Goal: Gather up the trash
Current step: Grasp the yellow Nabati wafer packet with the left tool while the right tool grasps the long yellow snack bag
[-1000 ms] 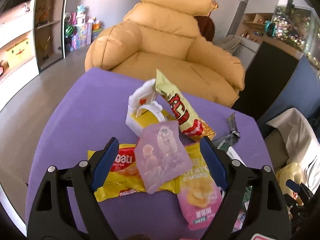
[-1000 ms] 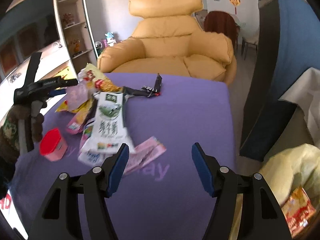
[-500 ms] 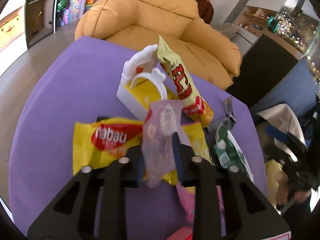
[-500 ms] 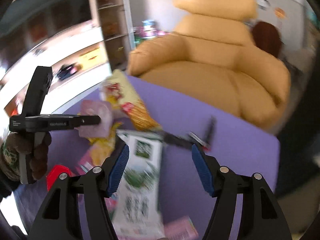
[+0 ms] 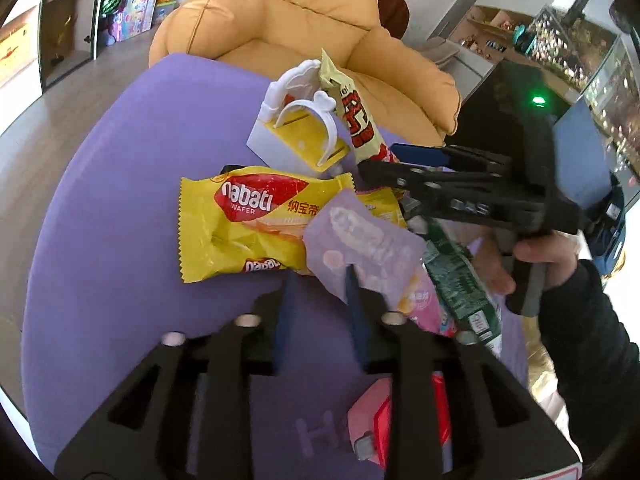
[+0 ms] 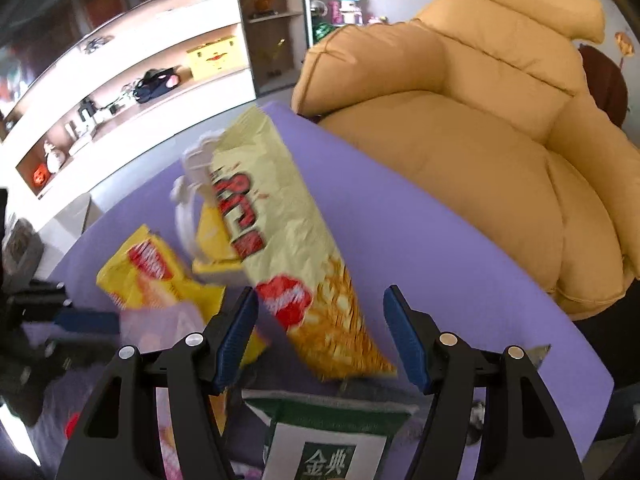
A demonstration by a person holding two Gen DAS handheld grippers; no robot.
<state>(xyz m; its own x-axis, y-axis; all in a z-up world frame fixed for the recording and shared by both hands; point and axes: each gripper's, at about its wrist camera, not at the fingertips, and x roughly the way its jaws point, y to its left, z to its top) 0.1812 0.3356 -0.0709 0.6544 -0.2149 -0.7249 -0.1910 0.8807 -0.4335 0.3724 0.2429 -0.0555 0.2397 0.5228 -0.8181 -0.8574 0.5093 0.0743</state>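
Left gripper (image 5: 320,300) partly apart, reopening beside lilac wrapper (image 5: 360,248); right gripper (image 6: 320,334) wide apart over chip bag (image 6: 296,264).

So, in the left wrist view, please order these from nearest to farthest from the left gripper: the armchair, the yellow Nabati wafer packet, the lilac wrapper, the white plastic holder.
1. Lilac wrapper, at the left gripper right fingertip.
2. Yellow Nabati wafer packet, just beyond, to the left.
3. White plastic holder, farther back on the purple table.
4. Tan armchair, behind the table.
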